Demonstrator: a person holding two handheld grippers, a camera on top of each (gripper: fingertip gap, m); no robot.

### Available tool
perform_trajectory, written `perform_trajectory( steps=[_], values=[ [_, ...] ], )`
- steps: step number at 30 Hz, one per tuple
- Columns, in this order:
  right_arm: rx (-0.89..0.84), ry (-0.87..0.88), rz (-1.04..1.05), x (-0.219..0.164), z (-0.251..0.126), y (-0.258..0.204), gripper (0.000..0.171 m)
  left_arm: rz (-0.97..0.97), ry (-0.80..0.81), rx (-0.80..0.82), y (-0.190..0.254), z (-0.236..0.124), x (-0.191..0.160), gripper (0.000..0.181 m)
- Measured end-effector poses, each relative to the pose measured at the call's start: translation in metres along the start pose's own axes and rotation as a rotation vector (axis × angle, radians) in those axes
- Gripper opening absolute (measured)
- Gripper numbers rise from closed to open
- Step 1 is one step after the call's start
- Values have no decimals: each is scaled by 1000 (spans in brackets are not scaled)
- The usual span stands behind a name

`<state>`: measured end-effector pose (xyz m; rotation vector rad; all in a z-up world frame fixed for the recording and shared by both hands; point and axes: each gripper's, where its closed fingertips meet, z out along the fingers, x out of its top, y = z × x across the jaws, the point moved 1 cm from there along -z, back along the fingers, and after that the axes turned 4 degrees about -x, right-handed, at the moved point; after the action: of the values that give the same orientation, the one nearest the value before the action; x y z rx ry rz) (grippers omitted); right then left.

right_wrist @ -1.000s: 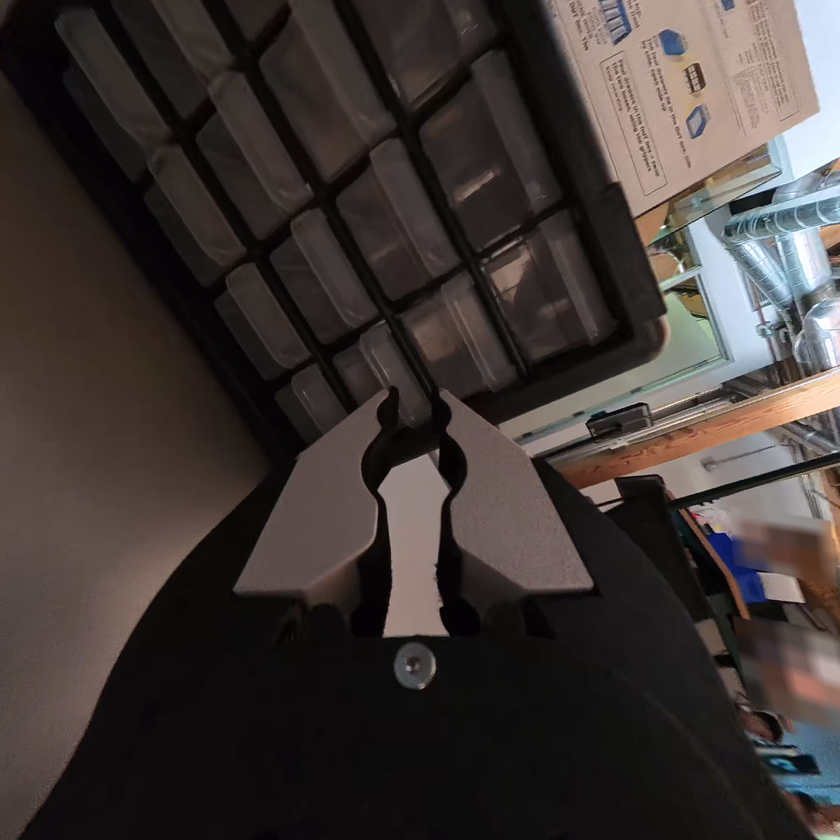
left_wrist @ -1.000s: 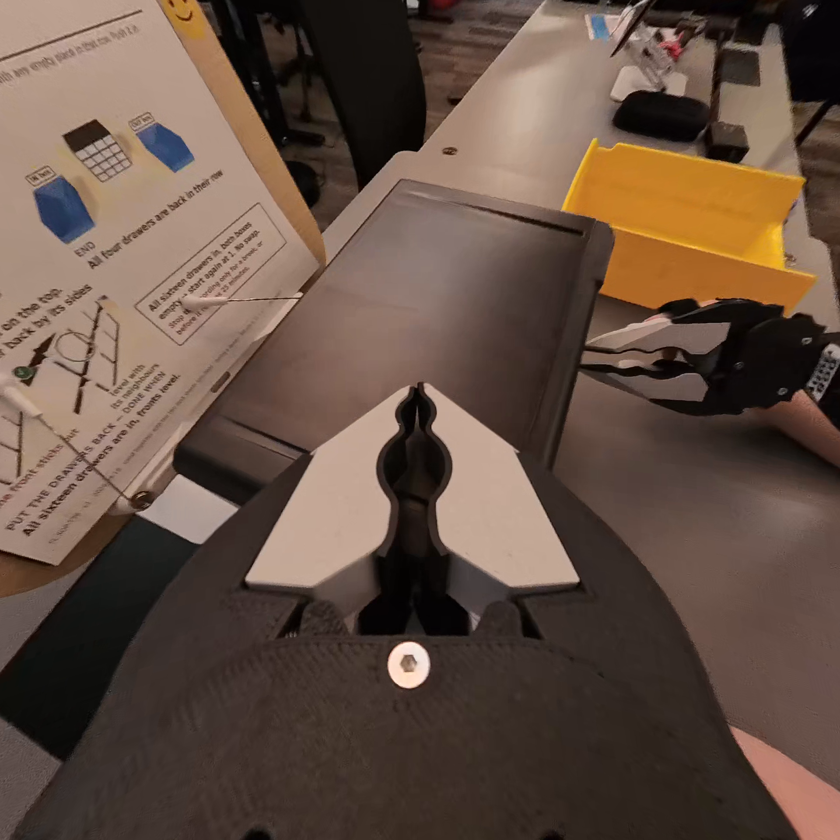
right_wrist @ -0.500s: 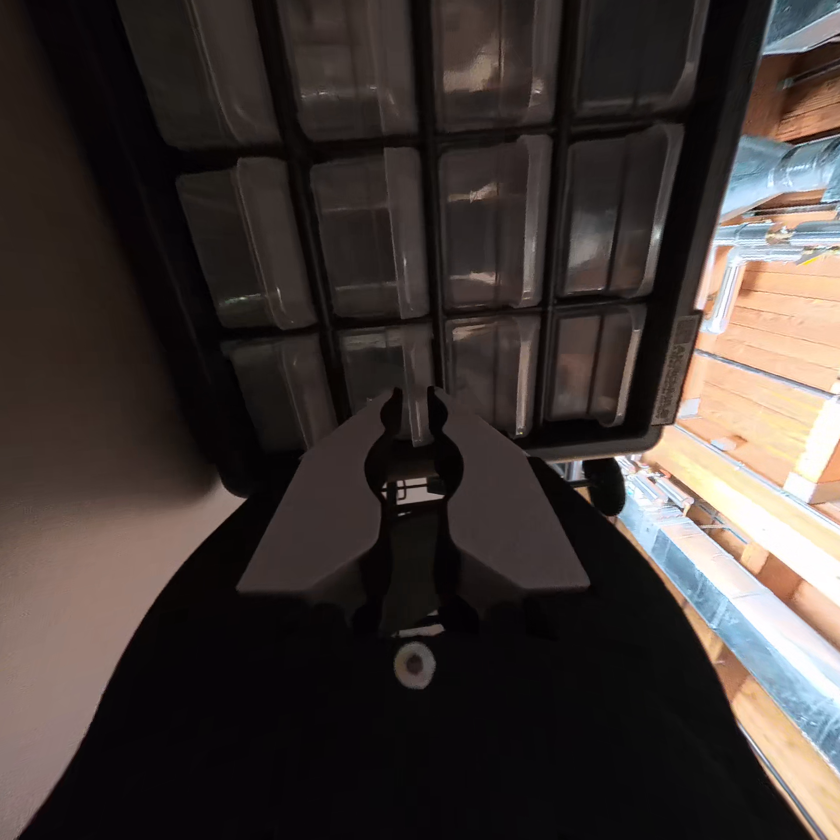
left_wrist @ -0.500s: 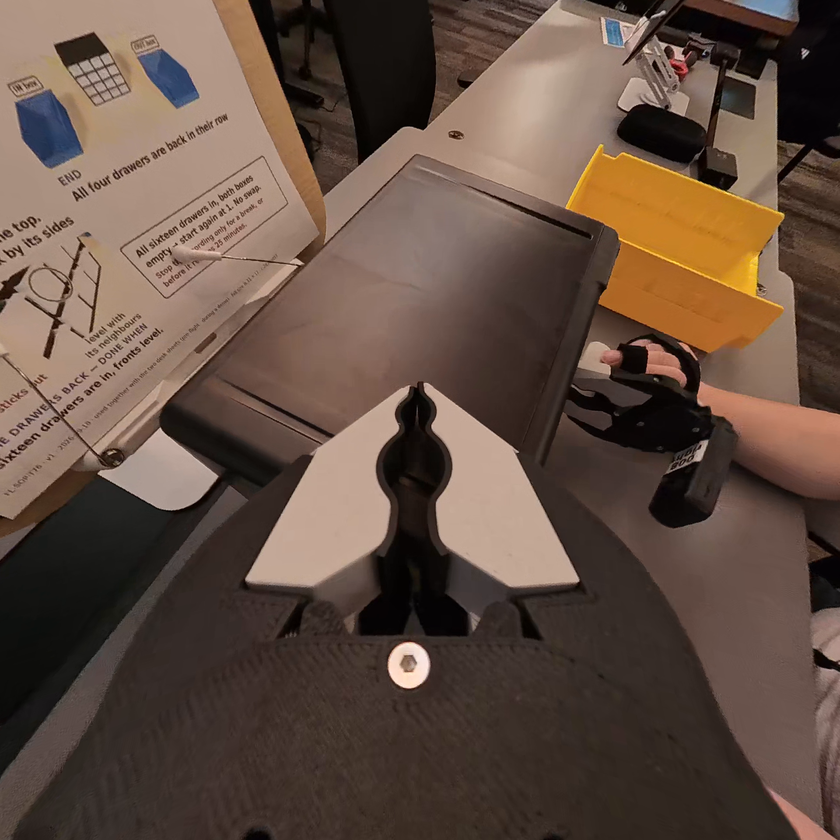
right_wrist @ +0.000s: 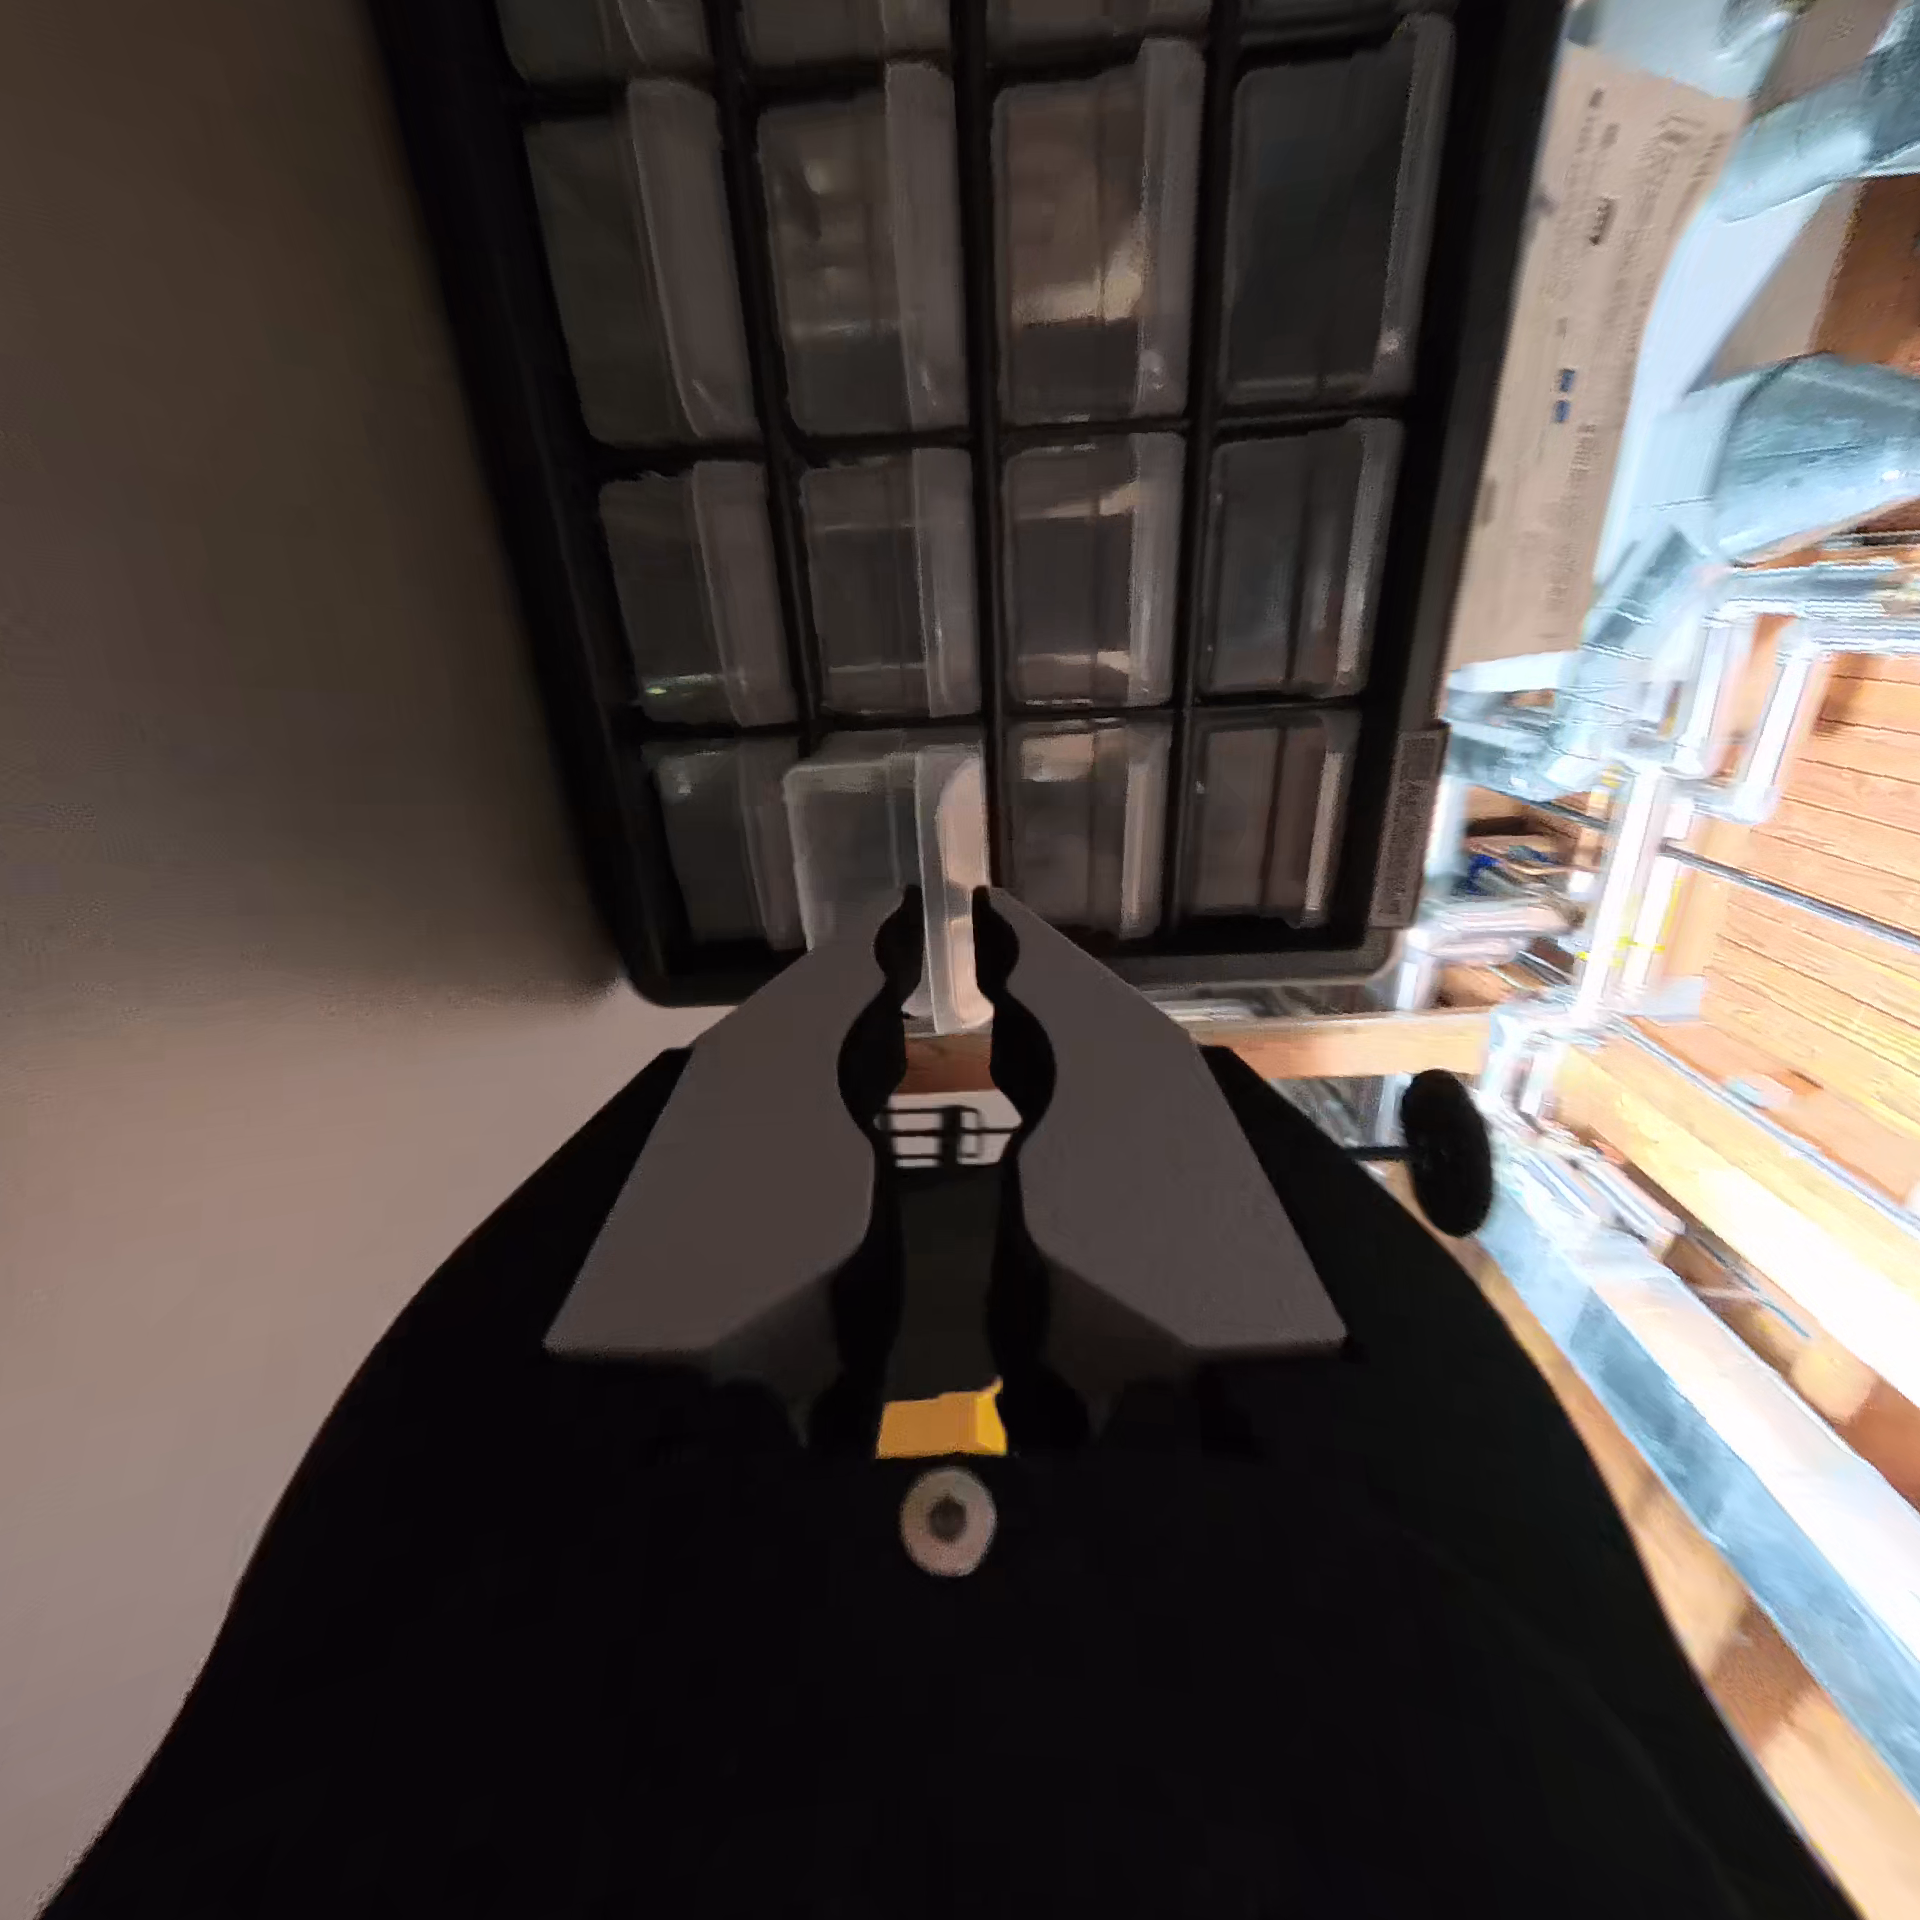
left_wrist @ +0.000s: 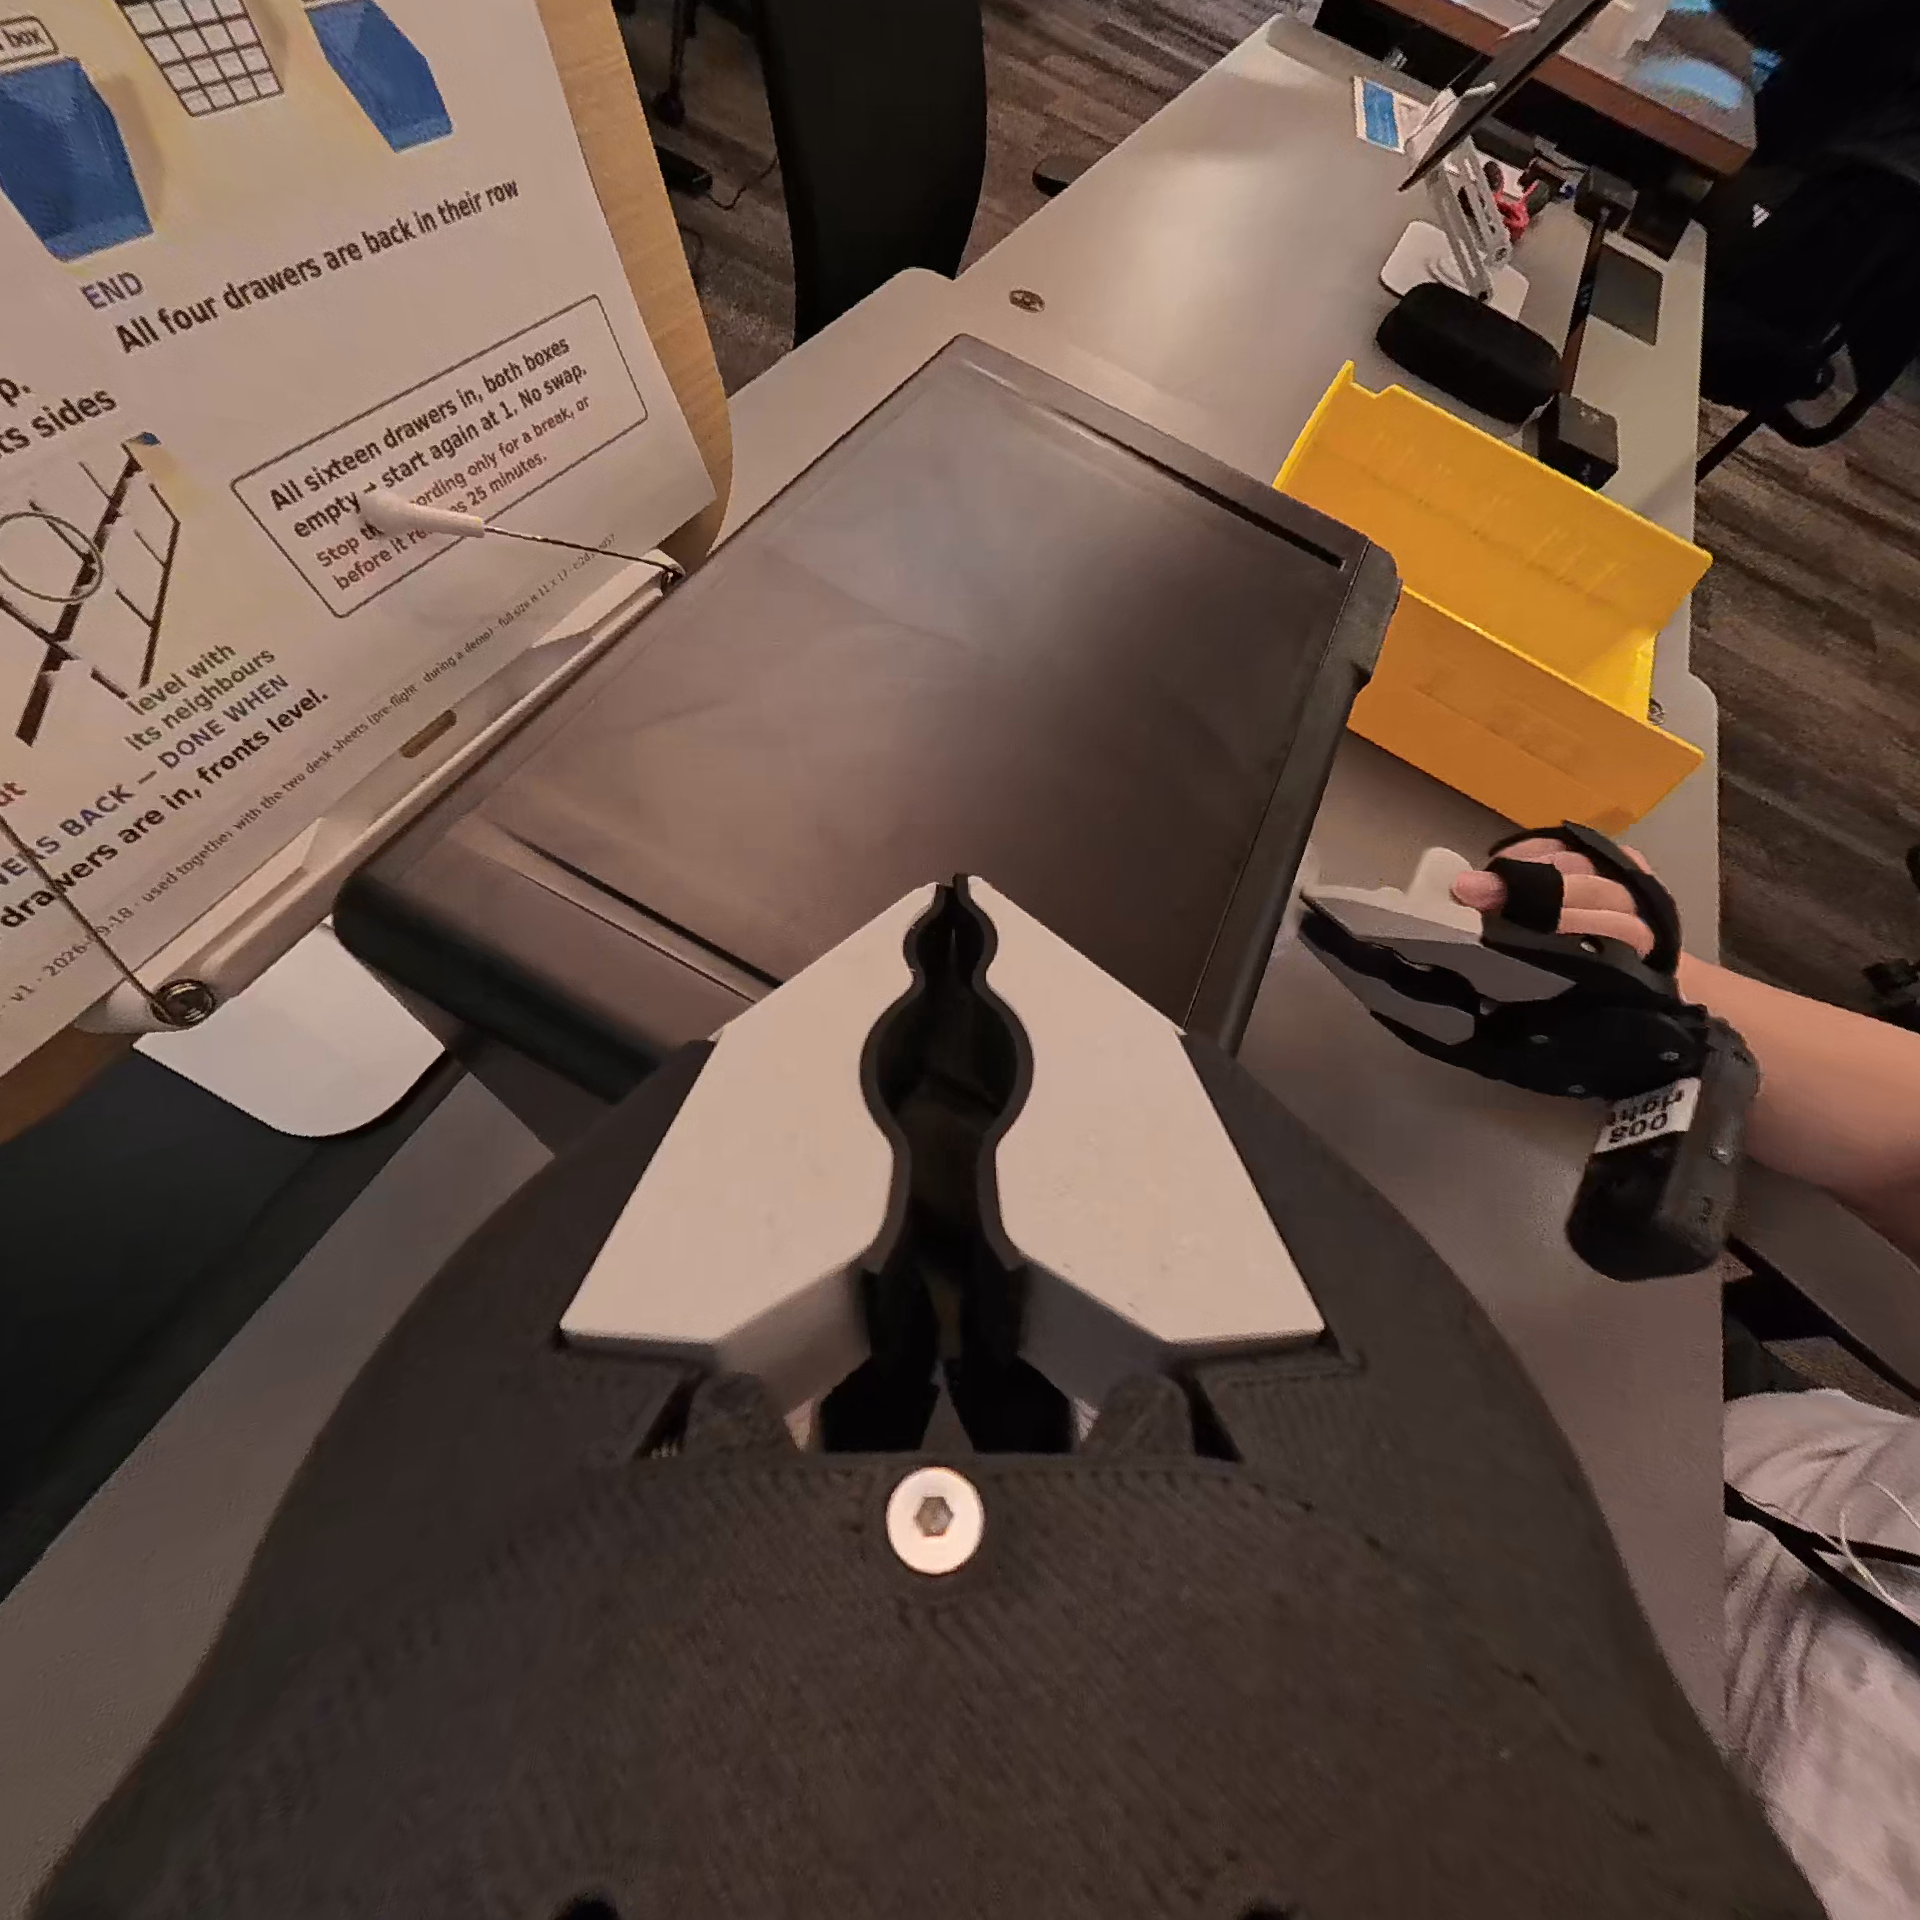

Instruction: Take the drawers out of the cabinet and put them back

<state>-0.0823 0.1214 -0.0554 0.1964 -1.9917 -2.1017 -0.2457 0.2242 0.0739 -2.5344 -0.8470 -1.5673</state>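
The black drawer cabinet (left_wrist: pixel 935 644) stands on the grey table, seen from above in the left wrist view. My left gripper (left_wrist: pixel 956 883) is shut and empty, its tips over the near edge of the cabinet's top. My right gripper (left_wrist: pixel 1320 920) is at the cabinet's front, on its right side in that view. The right wrist view is turned sideways and shows the cabinet front (right_wrist: pixel 1475 520) with several clear drawers. There my right gripper (right_wrist: pixel 948 894) is shut on the handle of one clear drawer (right_wrist: pixel 852 831) at the end of the grid. This drawer sticks out a little from its neighbours.
A yellow bin (left_wrist: pixel 1507 623) lies on the table beyond the cabinet's right side. A printed instruction sheet on a board (left_wrist: pixel 312 364) stands at the left. A black case (left_wrist: pixel 1465 348) and a small stand sit farther back. Bare table (left_wrist: pixel 1403 1247) lies under my right arm. Across from one pair of fingers to the other is roughly 25 cm.
My right gripper has swung square to the cabinet front, closed on a drawer handle, and that drawer now sticks out slightly. My left gripper has drifted a little but stays shut over the top.
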Motion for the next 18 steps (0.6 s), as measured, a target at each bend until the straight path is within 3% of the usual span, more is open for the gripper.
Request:
perform_trajectory(
  steps=[1,2,5,11,13,15,18],
  values=[
    [56,26,22,4,-4,-4,9,-2,2,-4,0,0,0,0],
    [102,53,52,8,-7,-5,21,-4,4,-6,0,0,0,0],
    [270,76,155,13,-6,0,37,-2,5,-10,0,0,0,0],
    [806,31,232,4,10,-3,33,15,10,-20,2,-1,0,0],
    [977,-48,226,-3,13,-13,20,17,12,-24,2,-1,0,0],
    [1086,-151,190,-12,15,-20,17,20,12,-27,2,-1,0,0],
    [1206,-142,197,-6,9,-22,14,23,17,-37,2,-1,0,0]
  ],
)
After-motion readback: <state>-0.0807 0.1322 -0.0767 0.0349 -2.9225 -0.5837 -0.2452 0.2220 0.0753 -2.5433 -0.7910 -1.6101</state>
